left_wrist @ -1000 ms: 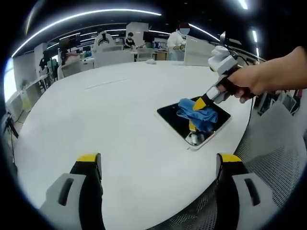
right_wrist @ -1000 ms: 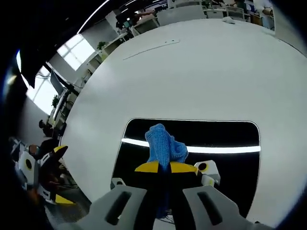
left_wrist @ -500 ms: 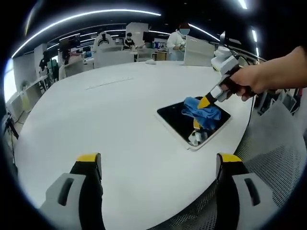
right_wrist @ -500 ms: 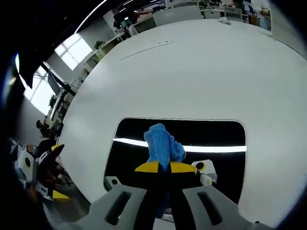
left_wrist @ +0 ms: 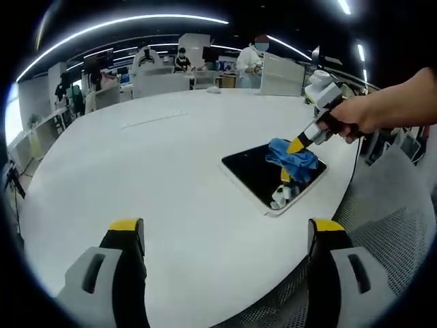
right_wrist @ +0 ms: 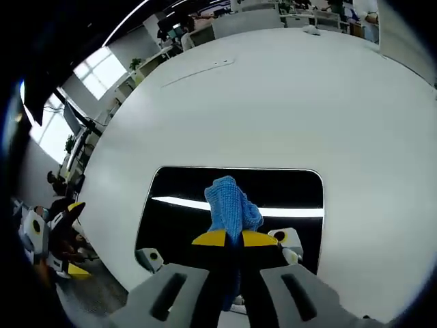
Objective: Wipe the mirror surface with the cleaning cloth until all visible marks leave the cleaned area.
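The dark rectangular mirror [left_wrist: 268, 175] lies flat near the edge of the large round white table [left_wrist: 157, 171], beside a grey mesh chair [left_wrist: 396, 225]. The right gripper [right_wrist: 227, 238], jaws clenched on the crumpled blue cleaning cloth [right_wrist: 231, 205], presses it onto the glass. The left gripper [left_wrist: 222, 229] hovers released, well apart. Desks and seated people [left_wrist: 181, 58] fill the background.

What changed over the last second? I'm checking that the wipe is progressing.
The right gripper, shut on the blue cloth, slid it across the mirror toward the mirror's far edge in the left gripper view. The mirror stayed put on the white table; the left gripper stayed open and idle.
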`<state>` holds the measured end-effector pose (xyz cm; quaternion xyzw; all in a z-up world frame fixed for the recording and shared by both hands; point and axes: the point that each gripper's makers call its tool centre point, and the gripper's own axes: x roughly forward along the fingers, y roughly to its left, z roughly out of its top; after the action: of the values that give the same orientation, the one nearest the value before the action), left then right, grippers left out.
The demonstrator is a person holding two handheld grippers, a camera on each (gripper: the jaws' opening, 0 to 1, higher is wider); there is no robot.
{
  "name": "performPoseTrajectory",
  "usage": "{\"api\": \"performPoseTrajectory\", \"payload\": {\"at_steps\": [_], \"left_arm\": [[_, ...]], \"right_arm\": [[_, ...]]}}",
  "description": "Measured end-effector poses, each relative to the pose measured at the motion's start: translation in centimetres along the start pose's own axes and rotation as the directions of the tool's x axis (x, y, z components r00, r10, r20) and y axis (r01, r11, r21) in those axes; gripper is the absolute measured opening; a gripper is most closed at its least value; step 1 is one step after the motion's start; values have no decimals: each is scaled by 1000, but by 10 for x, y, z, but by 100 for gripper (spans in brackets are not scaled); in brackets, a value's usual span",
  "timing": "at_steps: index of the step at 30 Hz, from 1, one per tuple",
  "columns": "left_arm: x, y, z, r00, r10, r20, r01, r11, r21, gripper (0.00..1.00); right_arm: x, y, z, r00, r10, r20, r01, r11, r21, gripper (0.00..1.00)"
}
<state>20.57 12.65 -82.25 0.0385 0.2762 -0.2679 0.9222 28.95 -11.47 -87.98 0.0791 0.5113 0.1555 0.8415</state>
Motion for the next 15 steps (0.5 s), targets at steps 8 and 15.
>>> {"api": "performPoseTrajectory", "payload": {"at_steps": [8,15], "left_arm": [[1,-3,-1,1000,-14,-5,14,1000,11,99],[1,-3,-1,1000,-16,-6,16,1000,10,99]], "right_arm": [[-11,-20,-3,1000,-31,-2,31,999,14,0],[-16,-35,-5,998,-56,-1,56,998,23,0]]}}
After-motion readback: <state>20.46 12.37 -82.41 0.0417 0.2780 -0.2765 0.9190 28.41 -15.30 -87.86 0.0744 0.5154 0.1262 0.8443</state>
